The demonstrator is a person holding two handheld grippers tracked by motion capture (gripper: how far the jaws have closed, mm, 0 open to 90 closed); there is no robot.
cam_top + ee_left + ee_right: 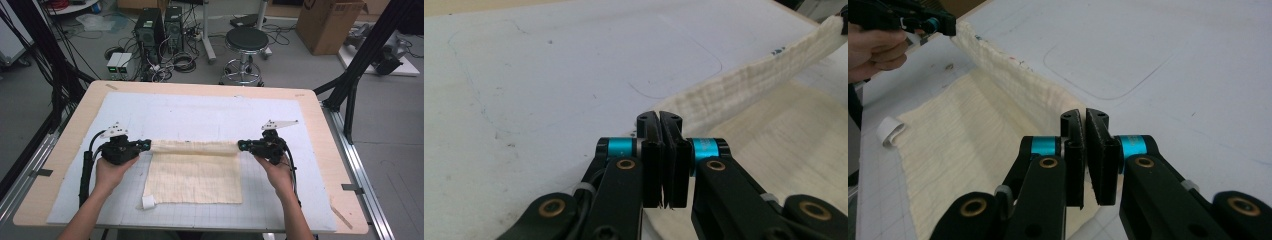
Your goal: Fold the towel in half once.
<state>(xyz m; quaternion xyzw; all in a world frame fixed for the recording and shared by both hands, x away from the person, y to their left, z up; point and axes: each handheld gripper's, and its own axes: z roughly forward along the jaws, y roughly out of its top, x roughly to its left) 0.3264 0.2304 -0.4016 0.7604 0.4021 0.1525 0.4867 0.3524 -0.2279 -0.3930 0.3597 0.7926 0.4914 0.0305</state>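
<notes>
Left gripper [145, 145] is clamped tight on the left corner of the cream cloth [195, 172], its jaws pressed together in its own view with the fabric pinched between them. Right gripper [242, 145] does the same at the opposite corner, jaws closed on the cloth's edge. Between the two, the raised far edge of the cloth is stretched into a taut band running straight across the table from left to right, and that is its long axis at this moment. From that lifted edge the rest of the cloth slopes down toward the person and lies flat on the white gridded mat [210, 112], near edge parallel to the raised one. A small white tag [148, 202] sticks out at the near left corner. The mat covers the wooden table [65, 150].
</notes>
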